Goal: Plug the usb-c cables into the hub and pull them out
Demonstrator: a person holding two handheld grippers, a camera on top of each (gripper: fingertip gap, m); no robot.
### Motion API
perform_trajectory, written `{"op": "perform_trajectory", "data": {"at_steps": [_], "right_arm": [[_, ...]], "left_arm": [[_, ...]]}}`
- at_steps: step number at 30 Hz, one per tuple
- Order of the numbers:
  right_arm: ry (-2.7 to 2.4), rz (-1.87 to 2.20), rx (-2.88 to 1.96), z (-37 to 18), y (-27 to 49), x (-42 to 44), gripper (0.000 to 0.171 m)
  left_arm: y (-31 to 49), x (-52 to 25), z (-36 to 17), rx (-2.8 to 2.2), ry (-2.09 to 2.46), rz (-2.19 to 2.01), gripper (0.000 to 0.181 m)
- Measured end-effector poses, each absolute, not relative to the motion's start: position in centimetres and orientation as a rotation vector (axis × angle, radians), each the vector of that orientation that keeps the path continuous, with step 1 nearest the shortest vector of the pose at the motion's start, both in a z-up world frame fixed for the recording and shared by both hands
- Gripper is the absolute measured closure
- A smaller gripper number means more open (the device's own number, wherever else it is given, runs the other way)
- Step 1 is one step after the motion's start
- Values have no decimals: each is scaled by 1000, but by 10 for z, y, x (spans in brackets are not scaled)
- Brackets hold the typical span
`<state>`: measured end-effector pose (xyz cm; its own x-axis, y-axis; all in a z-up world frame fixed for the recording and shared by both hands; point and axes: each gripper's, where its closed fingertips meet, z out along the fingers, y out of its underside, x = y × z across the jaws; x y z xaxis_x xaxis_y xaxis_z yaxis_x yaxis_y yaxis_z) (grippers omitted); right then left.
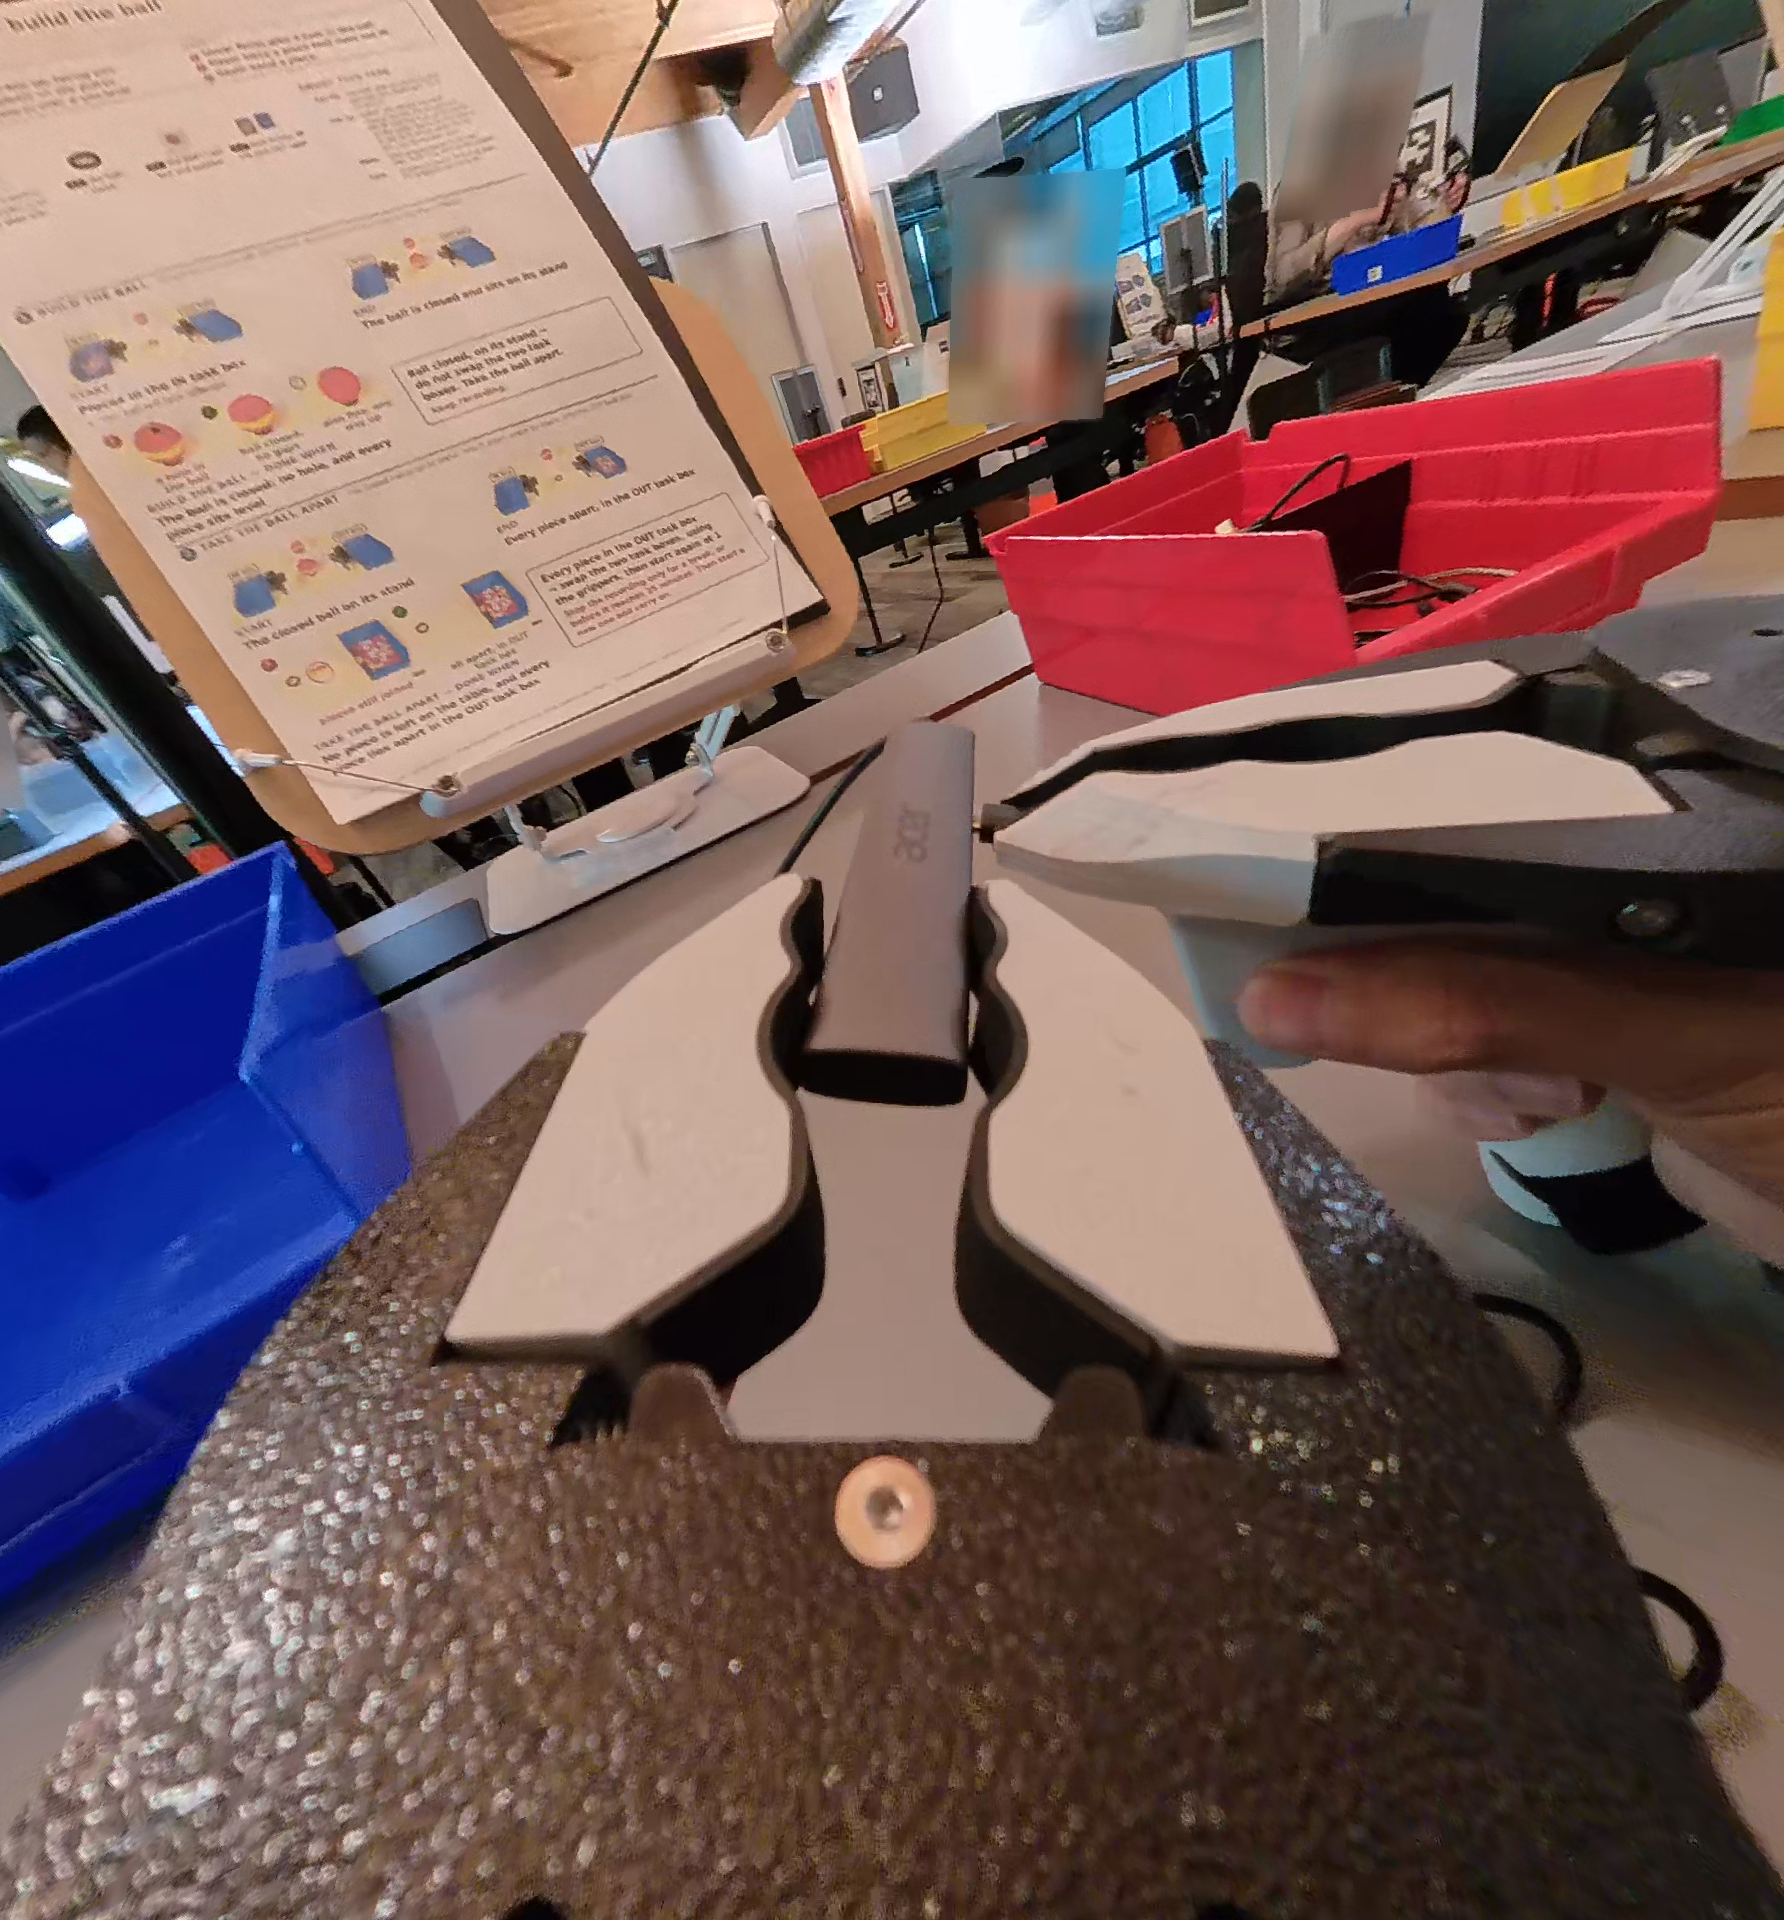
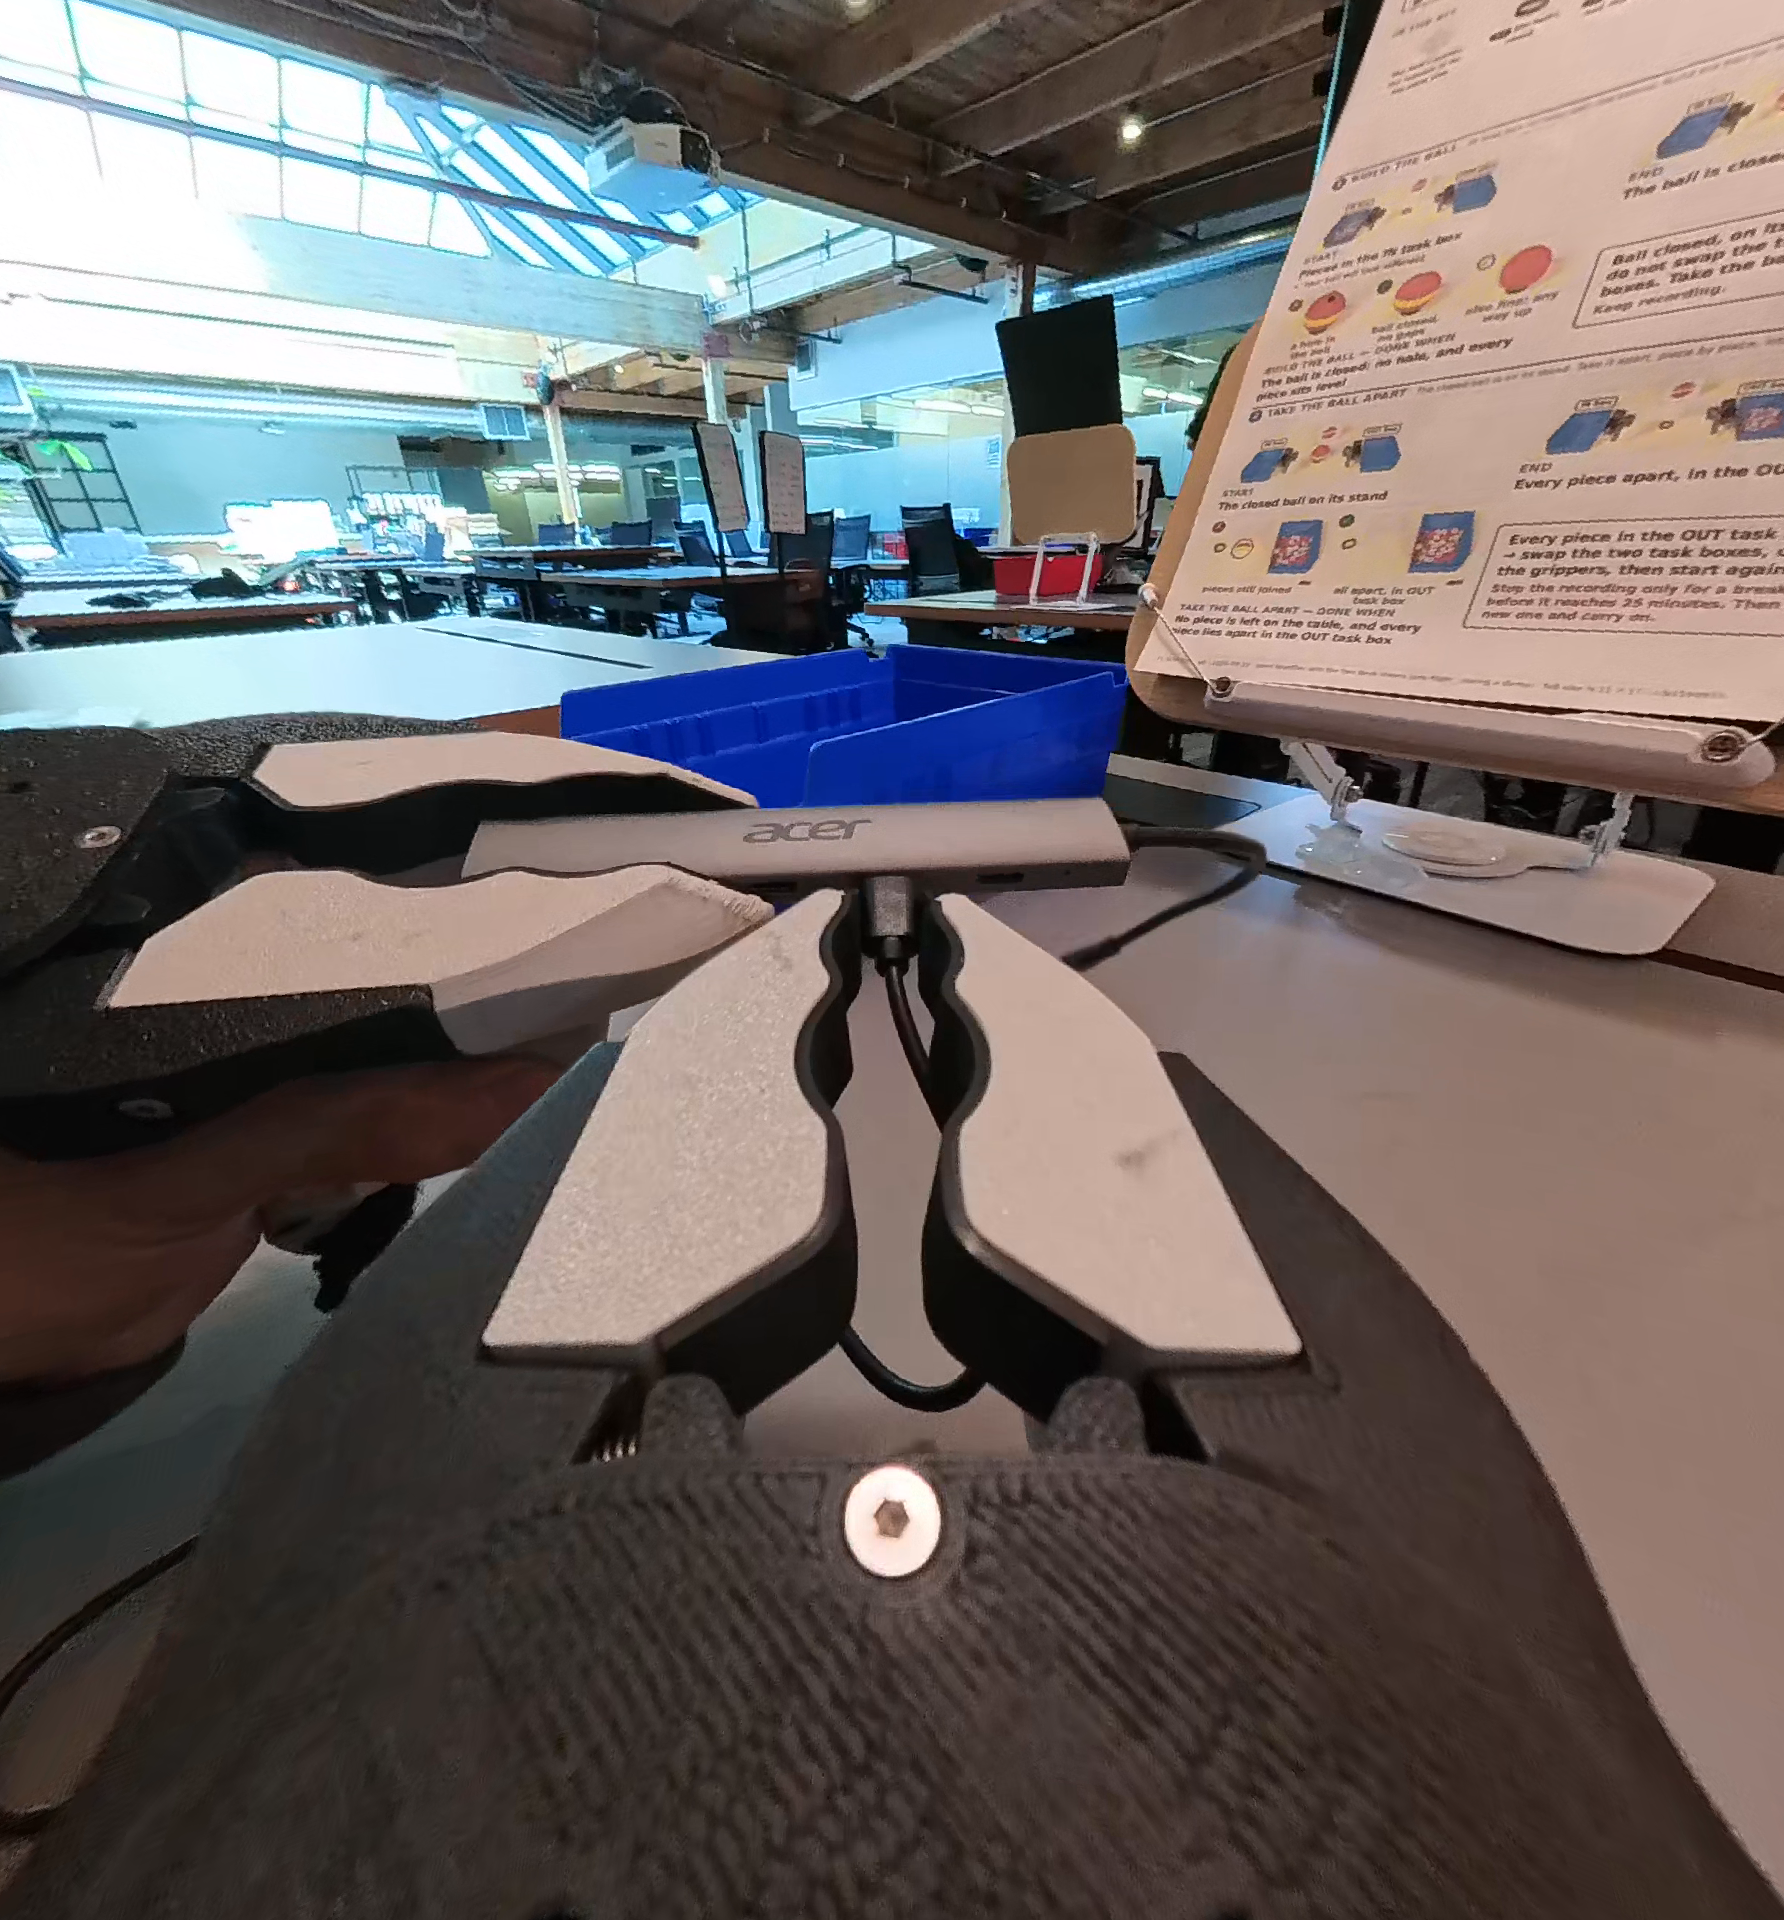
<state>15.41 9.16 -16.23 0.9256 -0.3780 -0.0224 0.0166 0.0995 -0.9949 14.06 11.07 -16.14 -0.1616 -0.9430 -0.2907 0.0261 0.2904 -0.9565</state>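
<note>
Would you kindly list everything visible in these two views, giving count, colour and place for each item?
Slim grey metal hub: one, grey, held above the table between the left gripper's fingers.
Black USB-C cable plug: one, black, at the hub's long side, pinched by the right gripper.
Blue plastic bin: one, blue, left of the hub.
Red plastic bin: one, red, behind the right gripper, cables inside.
Printed instruction sheet on a wooden stand: one, white on tan, behind the hub.
Grey table: one, grey, underneath.
Left gripper: one, grey and black, shut on the hub.
Right gripper: one, grey and black, shut on the plug.
Hand: one, holding the right gripper.
</note>
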Motion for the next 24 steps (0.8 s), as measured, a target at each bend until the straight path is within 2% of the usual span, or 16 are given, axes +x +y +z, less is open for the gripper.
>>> {"op": "perform_trajectory", "data": {"at_steps": [1, 8, 15, 16, 18, 20, 22, 24], "right_arm": [[305, -293, -1449, -163, 90, 154, 160], [267, -347, -1498, -163, 80, 152, 160], [154, -287, -1484, -137, 72, 143, 160], [116, -349, -1517, -137, 73, 141, 160], [7, -380, -1599, -149, 71, 122, 160], [184, -377, -1500, -143, 55, 135, 160], [175, -336, -1528, -141, 56, 146, 161], [14, -240, -1663, -148, 71, 136, 161]], "left_arm": [[109, 141, -162, -911, 1455, -1116, 155], [99, 139, -160, -857, 1487, -1078, 155], [92, 131, -135, -808, 1462, -1107, 155], [99, 131, -132, -840, 1421, -1088, 156], [177, 124, -110, -1011, 1152, -977, 157], [235, 109, -88, -1112, 1039, -1132, 157], [247, 89, -66, -1068, 984, -1162, 157], [216, 80, -43, -937, 1044, -1190, 157]]}}
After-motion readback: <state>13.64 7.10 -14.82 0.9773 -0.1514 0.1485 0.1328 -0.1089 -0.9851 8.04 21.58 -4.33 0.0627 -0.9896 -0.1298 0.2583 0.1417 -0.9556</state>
